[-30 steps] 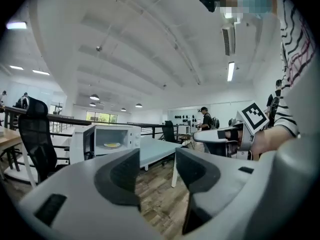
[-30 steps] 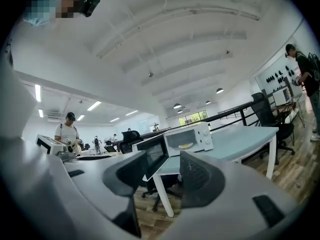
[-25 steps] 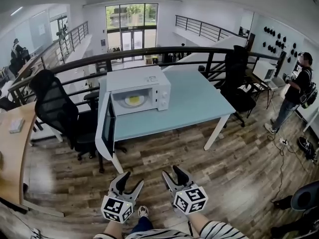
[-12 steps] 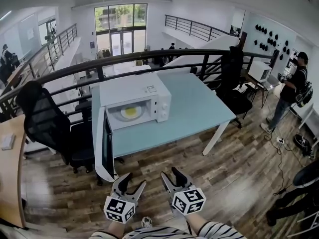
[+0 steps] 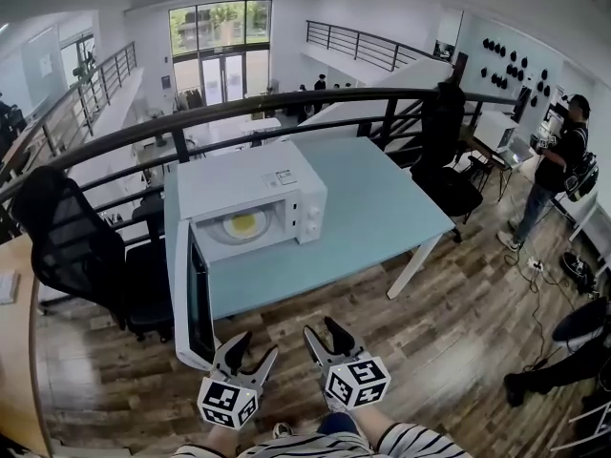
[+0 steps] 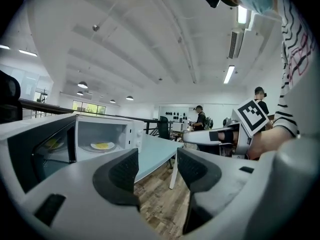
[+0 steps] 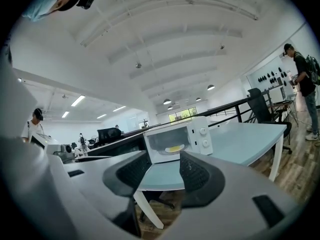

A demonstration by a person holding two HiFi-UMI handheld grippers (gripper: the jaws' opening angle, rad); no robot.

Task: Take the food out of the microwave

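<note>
A wood-plank floor [image 5: 458, 322] lies under both grippers. Ahead of them stands a pale blue table [image 5: 382, 208], its near edge just beyond the jaw tips in the head view. Behind the table, farther from the grippers, runs a dark railing [image 5: 286, 103]. A black office chair [image 5: 67, 246] stands well off to the left of the left gripper, and a person [image 5: 563, 160] stands far off to the right of the right gripper.

On the table's left part, ahead of the left gripper, sits a white microwave [image 5: 243, 184]. Its door [image 5: 191, 299] hangs wide open and swings out toward the person, so its free edge comes near the left gripper's left side without touching it.

The left gripper [image 5: 254, 344] and the right gripper [image 5: 323, 328] are held side by side, close together and pointing at the table. Each has its jaws spread, with nothing between them.

The food [image 5: 243, 224], yellow on a white plate, rests inside the microwave's open cavity, well ahead of both grippers and untouched.
</note>
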